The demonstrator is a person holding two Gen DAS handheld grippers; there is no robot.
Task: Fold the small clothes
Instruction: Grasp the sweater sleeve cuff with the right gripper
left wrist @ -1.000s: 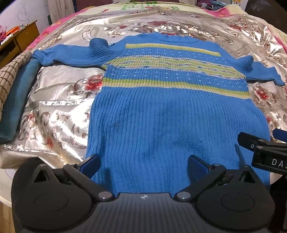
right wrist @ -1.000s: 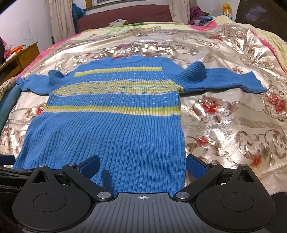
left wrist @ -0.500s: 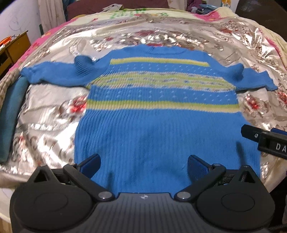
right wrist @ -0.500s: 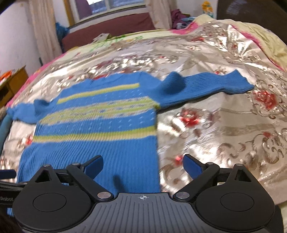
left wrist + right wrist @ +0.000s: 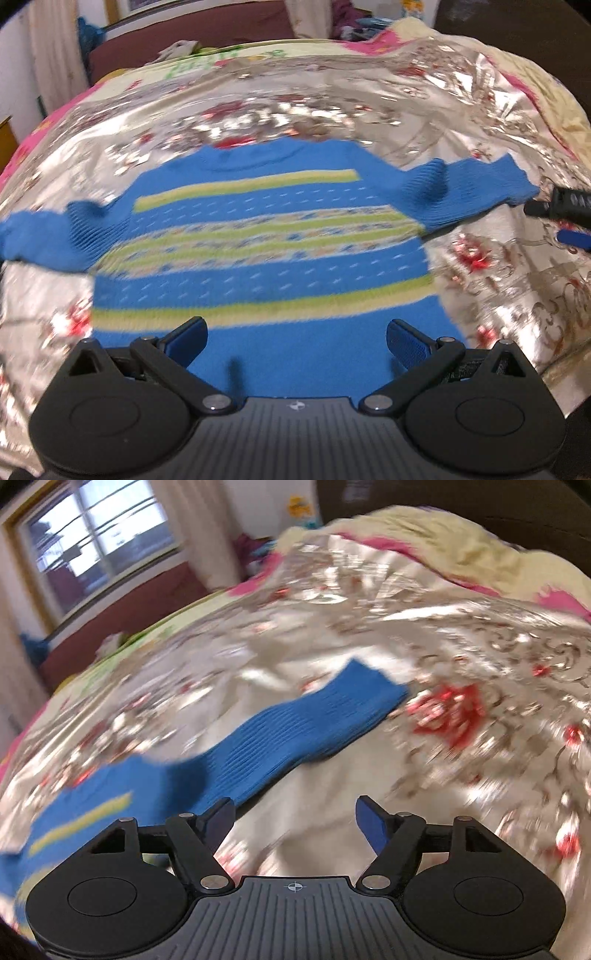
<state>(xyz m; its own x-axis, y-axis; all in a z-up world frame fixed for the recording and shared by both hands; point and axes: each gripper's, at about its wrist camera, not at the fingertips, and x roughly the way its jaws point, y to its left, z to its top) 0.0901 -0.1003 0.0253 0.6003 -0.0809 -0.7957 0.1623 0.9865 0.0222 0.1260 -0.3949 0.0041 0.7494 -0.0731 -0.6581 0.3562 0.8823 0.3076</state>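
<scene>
A small blue knitted sweater (image 5: 266, 254) with yellow-green stripes lies flat, front up, on a shiny silver floral bedspread (image 5: 509, 280), sleeves spread to both sides. My left gripper (image 5: 297, 341) is open and empty above the sweater's lower body. My right gripper (image 5: 295, 825) is open and empty, just short of the sweater's right sleeve (image 5: 295, 731), which runs up to the right. The right gripper also shows in the left wrist view (image 5: 565, 218), by the right sleeve's cuff. Both views are motion-blurred.
The bedspread (image 5: 480, 657) covers a bed with pink and cream bedding (image 5: 424, 542) bunched at the far right. A dark red headboard (image 5: 192, 40) and a window (image 5: 96, 542) stand beyond the bed.
Both grippers moved forward over the bed. The left went from the hem up toward the sweater's middle. The right swung right, toward the right sleeve. Both stayed open.
</scene>
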